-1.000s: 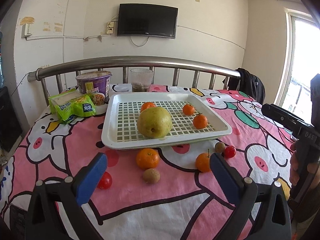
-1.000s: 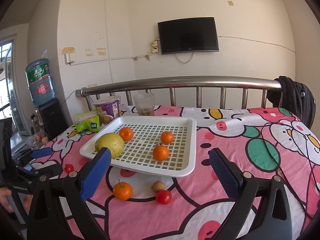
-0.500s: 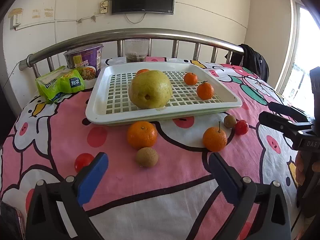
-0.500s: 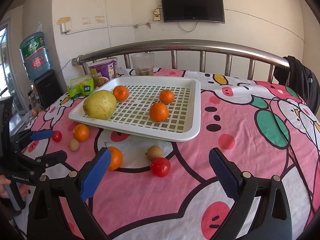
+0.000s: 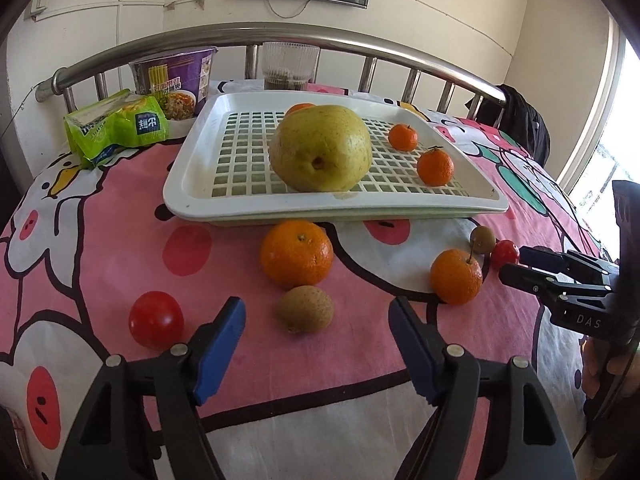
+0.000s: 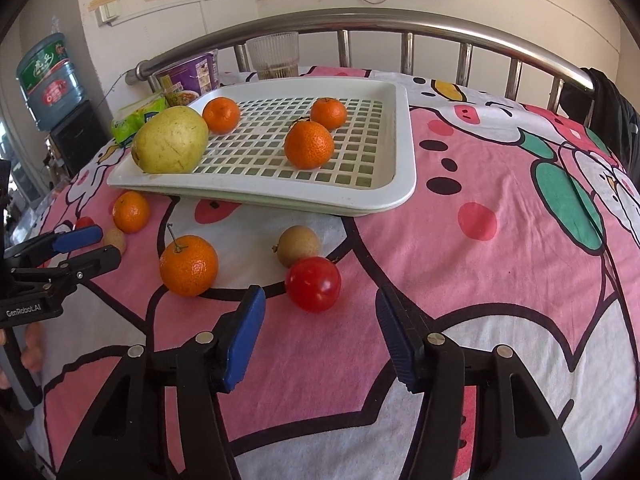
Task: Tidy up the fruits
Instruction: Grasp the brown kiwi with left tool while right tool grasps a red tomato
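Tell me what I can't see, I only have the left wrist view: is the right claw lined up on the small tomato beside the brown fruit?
Observer: Yes. In the right wrist view the red tomato sits centred just at the pad tips of the right claw. The jaws have just been closing, but both pads are clear of it.
Operator: Something orange peeks out behind the pear. What is it?
Observer: A whole orange, lying in the tray right beside the pear, near the far rim.
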`<state>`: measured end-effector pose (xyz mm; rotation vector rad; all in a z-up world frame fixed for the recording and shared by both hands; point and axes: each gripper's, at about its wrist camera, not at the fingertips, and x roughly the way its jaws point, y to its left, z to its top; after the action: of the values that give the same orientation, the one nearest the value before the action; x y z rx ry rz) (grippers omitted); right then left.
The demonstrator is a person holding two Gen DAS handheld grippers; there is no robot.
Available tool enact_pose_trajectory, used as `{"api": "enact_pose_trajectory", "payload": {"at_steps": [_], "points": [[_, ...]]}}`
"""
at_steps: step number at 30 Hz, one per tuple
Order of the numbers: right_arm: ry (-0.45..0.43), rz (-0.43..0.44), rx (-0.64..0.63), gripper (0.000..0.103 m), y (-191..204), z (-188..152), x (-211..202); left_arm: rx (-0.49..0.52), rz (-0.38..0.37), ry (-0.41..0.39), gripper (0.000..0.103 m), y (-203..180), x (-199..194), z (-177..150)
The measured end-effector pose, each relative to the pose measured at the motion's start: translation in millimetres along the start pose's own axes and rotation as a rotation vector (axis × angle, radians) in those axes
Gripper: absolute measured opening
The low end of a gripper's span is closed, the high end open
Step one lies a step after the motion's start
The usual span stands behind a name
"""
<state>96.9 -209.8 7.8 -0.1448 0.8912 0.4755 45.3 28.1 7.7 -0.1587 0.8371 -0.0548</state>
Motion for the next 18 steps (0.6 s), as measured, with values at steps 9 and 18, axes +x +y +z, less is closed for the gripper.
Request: {"api": "enact_pose_trajectory", "payload": {"at_steps": [9,18], "points": [[0.012,-0.011,0.005,0.039,0.3,2.8,5.0,-0.005,0.006,0.027,0.055,0.3,6.2,1.7],[0.007,-0.013,-0.034,0.027,11.3,1.8,4.9,0.0,0.015,0.028,0.03,0.0,5.9,1.9]]}}
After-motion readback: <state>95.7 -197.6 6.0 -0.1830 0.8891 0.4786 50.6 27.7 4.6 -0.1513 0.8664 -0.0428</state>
